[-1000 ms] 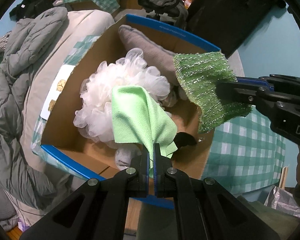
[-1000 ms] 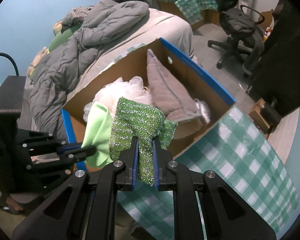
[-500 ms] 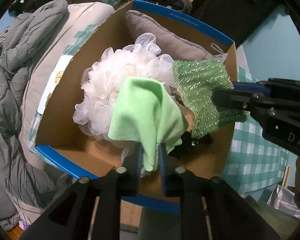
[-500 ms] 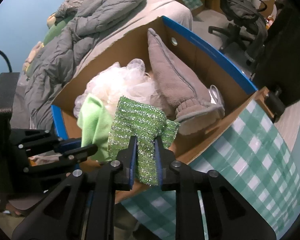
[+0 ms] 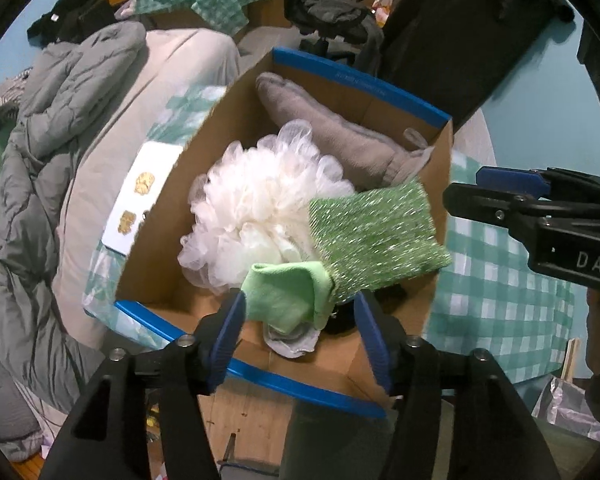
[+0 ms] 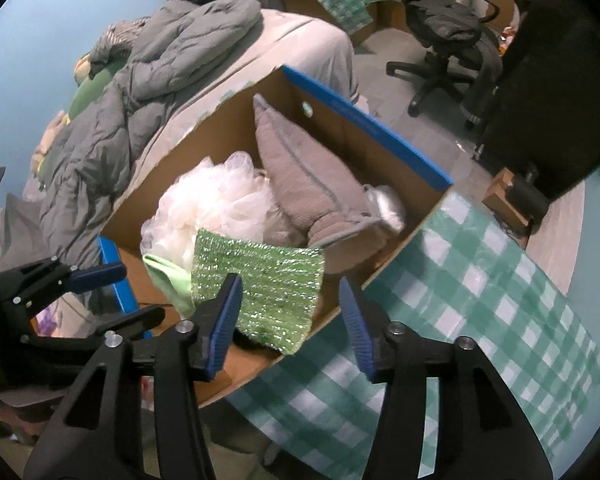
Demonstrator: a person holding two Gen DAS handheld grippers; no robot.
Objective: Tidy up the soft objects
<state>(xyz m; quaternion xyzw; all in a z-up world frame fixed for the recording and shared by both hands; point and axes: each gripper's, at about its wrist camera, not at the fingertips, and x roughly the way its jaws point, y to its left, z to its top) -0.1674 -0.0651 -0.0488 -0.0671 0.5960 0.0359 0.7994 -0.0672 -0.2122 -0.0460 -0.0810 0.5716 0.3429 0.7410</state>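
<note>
A cardboard box with blue rims (image 5: pixel 360 78) (image 6: pixel 364 120) holds a white mesh bath pouf (image 5: pixel 256 208) (image 6: pixel 208 208), a grey plush piece (image 5: pixel 332 136) (image 6: pixel 300 176), a light green cloth (image 5: pixel 288 296) (image 6: pixel 168 276) and a glittery green scrub cloth (image 5: pixel 376 240) (image 6: pixel 268 284). My left gripper (image 5: pixel 300 320) is open and empty just above the light green cloth. My right gripper (image 6: pixel 290 304) is open and empty above the glittery cloth, which lies over the box's near edge. Each gripper shows in the other's view, the right one (image 5: pixel 500 196) and the left one (image 6: pixel 108 288).
The box stands between a bed with a grey quilt (image 5: pixel 40 168) (image 6: pixel 140 92) and a table with a green checked cloth (image 5: pixel 500 292) (image 6: pixel 480 280). An office chair (image 6: pixel 448 36) and a dark cabinet (image 6: pixel 548 92) stand behind.
Both grippers opened and let go. The light green cloth and the glittery cloth dropped into the box, on the pouf and the near edge.
</note>
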